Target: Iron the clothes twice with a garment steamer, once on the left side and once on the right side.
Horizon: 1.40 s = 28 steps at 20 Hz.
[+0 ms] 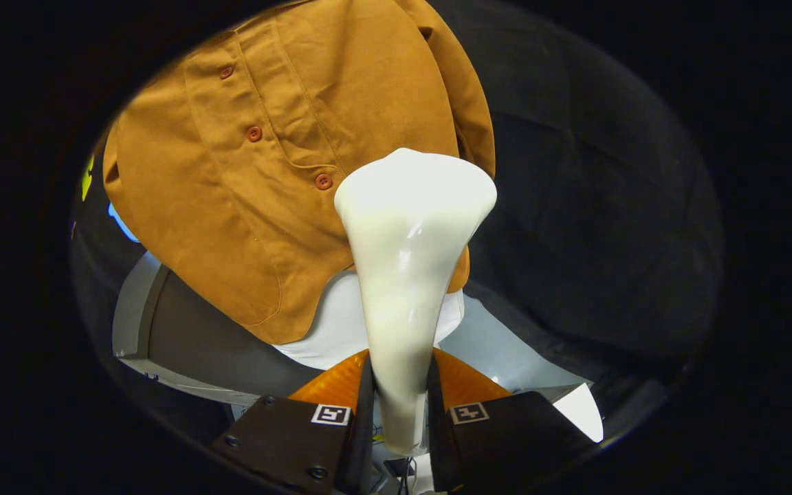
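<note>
One white garment steamer [406, 275] is clamped by its handle between the two closed fingers of the gripper [401, 405]; its head is pressed against one mustard shirt [279, 172], where three buttons [254, 133] are counted.

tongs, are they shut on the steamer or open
Shut on it: both fingers of the tongs press the white steamer's handle between them, its head against the brown shirt.
</note>
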Available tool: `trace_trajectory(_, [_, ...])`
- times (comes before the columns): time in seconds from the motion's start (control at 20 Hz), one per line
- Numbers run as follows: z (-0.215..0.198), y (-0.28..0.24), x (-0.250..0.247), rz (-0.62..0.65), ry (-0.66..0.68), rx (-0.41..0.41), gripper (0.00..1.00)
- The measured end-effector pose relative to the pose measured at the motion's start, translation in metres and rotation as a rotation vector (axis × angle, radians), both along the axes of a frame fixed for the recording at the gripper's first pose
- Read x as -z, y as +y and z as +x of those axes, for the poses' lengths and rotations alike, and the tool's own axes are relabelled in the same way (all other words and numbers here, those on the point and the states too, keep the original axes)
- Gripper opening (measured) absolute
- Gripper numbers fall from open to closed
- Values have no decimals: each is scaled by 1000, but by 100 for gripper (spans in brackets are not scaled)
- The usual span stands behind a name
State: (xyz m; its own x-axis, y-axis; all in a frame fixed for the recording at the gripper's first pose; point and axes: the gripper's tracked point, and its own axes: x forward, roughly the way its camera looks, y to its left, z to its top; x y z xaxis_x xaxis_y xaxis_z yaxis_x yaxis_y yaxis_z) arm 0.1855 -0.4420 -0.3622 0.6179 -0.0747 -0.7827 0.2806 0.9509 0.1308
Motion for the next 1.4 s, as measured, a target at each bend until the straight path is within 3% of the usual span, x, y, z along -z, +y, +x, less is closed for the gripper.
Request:
trace_trajectory(0.3, [-15, 31, -64, -47, -110, 6, 37])
trace_trajectory(0.65, [-39, 109, -139, -104, -246, -29, 37])
trace_trajectory(0.95, [-73, 223, -218, -130, -397, -83, 37])
trace_trajectory(1.4, [-125, 403, -291, -112, -595, -251, 37])
